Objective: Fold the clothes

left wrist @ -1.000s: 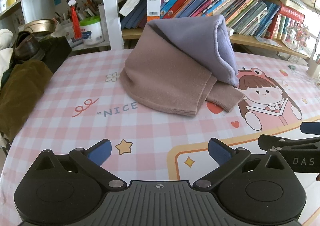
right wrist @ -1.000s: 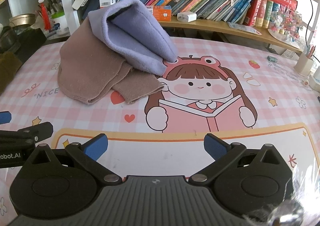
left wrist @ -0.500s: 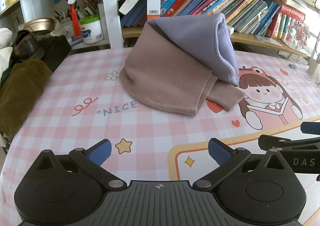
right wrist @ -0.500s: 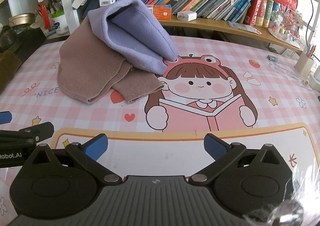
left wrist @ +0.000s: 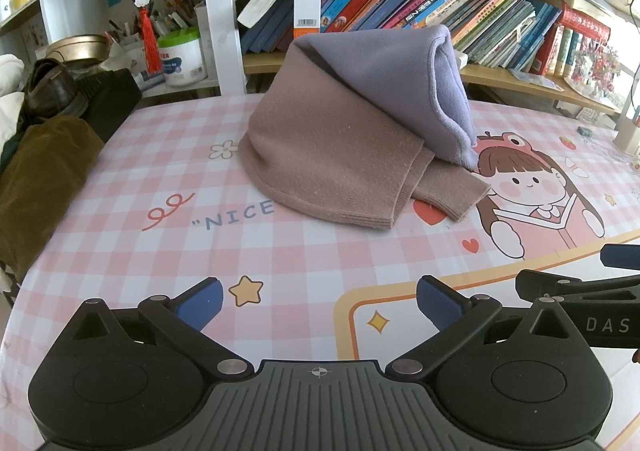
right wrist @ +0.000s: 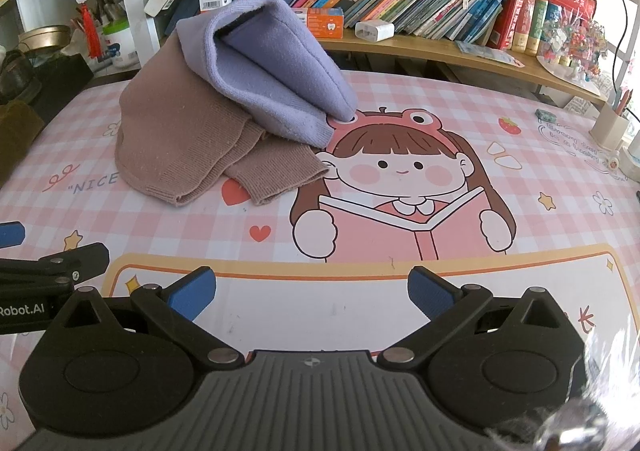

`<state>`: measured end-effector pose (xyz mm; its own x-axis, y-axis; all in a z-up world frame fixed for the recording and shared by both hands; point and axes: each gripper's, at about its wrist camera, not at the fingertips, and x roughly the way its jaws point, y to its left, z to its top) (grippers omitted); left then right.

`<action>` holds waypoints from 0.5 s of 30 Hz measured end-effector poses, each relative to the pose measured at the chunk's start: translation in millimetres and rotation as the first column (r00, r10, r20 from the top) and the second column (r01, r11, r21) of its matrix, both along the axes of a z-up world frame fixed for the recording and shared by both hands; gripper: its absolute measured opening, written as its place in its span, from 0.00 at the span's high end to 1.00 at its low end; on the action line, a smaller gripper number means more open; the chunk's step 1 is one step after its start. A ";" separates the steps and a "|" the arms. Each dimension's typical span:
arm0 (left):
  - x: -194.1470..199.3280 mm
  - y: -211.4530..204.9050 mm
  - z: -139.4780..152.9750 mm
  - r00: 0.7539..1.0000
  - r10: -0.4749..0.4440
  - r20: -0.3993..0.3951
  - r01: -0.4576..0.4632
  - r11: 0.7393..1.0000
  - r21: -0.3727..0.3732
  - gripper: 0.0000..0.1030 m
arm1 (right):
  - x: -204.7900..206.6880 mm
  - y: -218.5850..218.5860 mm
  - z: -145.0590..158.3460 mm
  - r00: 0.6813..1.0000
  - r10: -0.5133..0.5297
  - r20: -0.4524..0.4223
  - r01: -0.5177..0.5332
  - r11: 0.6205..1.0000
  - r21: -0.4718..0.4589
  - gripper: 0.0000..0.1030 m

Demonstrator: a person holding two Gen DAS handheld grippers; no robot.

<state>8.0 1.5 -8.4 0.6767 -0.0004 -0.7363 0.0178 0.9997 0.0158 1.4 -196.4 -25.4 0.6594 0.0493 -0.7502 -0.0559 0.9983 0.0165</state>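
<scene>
Both claws are hovering low over the pink checked tabletop [left wrist: 120, 219], the left claw [left wrist: 319, 301] and right claw [right wrist: 311, 289] each spread wide and holding nothing. The brown sweater [left wrist: 332, 155] under the folded purple garment [left wrist: 404, 71] is lying well ahead of the left claw and ahead-left of the right. Only the left view is showing the olive corduroy garment [left wrist: 36, 179] far left; only the right is showing the pencil cup [right wrist: 609, 128].

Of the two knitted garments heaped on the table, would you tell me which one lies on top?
The lilac garment lies on top, draped over the brown sweater, whose ribbed cuffs stick out beneath it on the checked tablecloth.
</scene>
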 end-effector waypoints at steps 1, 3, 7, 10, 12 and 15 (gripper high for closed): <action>0.0 -0.2 0.0 1.000 0.000 0.000 0.000 1.000 0.001 0.00 | 0.1 -0.2 -0.2 1.000 0.000 0.000 0.000 1.000 0.001 0.00; 0.2 -0.5 0.1 1.000 -0.001 -0.001 0.001 1.000 0.002 0.00 | 0.4 -0.5 -0.5 1.000 -0.001 -0.001 0.001 1.000 0.001 0.00; -0.2 -0.6 -0.9 1.000 -0.001 -0.002 0.001 1.000 0.005 0.00 | 0.6 -0.7 -1.0 1.000 -0.002 -0.005 0.002 1.000 0.004 0.00; 0.0 -0.8 -1.3 1.000 0.003 0.000 -0.003 1.000 0.011 0.00 | 1.3 -1.5 -2.1 1.000 -0.003 -0.010 0.003 1.000 0.008 0.00; 0.6 -0.1 -1.3 1.000 0.009 0.004 -0.009 1.000 0.014 0.00 | 1.9 -2.5 -2.9 1.000 -0.004 -0.014 0.004 1.000 0.012 0.00; 1.4 2.8 -1.1 1.000 0.015 0.008 -0.015 1.000 0.014 0.00 | 2.7 -3.6 -3.4 1.000 -0.002 -0.016 0.002 1.000 0.023 0.00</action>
